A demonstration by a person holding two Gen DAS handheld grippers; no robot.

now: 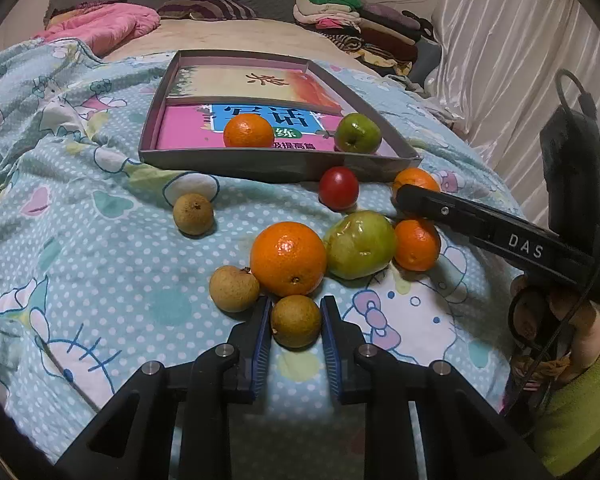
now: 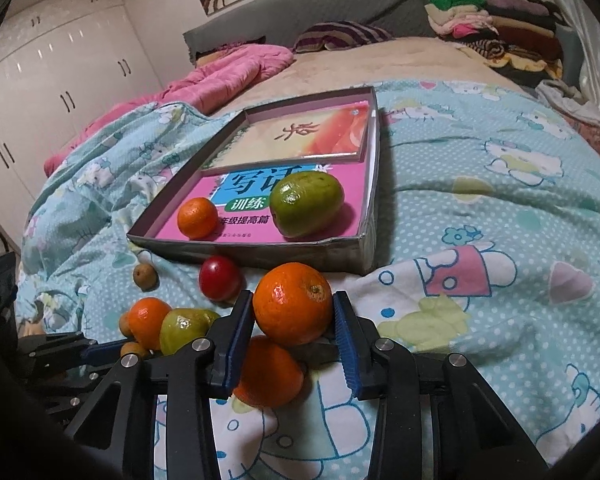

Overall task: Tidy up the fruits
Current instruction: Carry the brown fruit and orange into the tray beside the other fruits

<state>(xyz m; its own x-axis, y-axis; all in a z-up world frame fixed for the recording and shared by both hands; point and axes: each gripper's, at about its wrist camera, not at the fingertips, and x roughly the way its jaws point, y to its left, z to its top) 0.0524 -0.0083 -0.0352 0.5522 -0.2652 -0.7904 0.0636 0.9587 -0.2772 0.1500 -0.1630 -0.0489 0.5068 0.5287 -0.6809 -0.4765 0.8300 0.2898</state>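
Fruit lies scattered on a blue cartoon-print quilt (image 1: pixel 100 240) before a shallow grey box (image 1: pixel 260 164). Left gripper (image 1: pixel 296 312): jaws closed on a small brown longan (image 1: pixel 296 321), both blue pads against its sides. A second longan (image 1: pixel 233 289) sits at its 10 o'clock, a large orange (image 1: pixel 288 258) at 12 o'clock, touching a green fruit (image 1: pixel 360 245). A third longan (image 1: pixel 193 214) lies apart, at 10 o'clock from the large orange. A red fruit (image 1: pixel 339 188) rests just before the box wall. Right gripper (image 2: pixel 294 306): jaws clamped on a mandarin (image 2: pixel 293 303), held above another mandarin (image 2: pixel 269 372) on the quilt. Inside the box, on a pink book (image 2: pixel 260 200), rest a small mandarin (image 2: pixel 197 218) and, at its 3 o'clock, a green fruit (image 2: pixel 306 204).
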